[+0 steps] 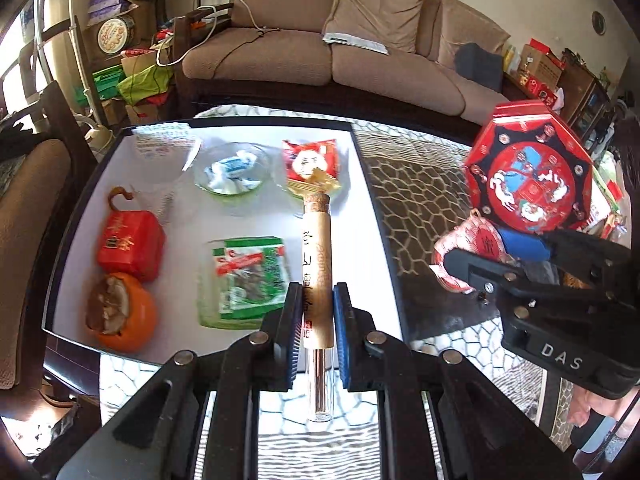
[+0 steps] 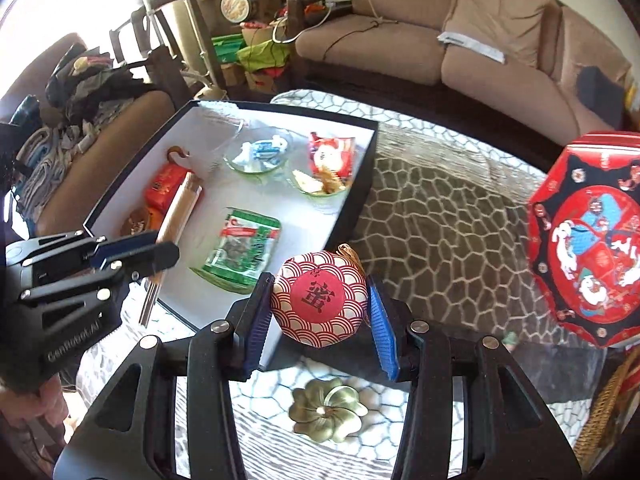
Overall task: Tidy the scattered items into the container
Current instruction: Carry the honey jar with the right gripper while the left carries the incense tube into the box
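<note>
My left gripper (image 1: 317,312) is shut on a corked glass incense tube (image 1: 317,276) and holds it over the near right part of the black-rimmed white tray (image 1: 176,308). It shows at the left of the right wrist view (image 2: 136,254), with the tube (image 2: 176,216) slanting over the tray (image 2: 364,184). My right gripper (image 2: 320,312) is shut on a round red-and-white patterned box (image 2: 320,300), held above the tray's near right corner. That box shows in the left wrist view (image 1: 468,252) in the right gripper (image 1: 500,256).
The tray holds a red box (image 1: 130,244), an orange persimmon jar (image 1: 120,312), green snack packs (image 1: 248,276), a candy dish (image 1: 232,170) and a red packet (image 1: 310,160). A red octagonal tin (image 2: 588,240) stands right. A brass flower dish (image 2: 326,410) lies near. A sofa (image 1: 320,52) is behind.
</note>
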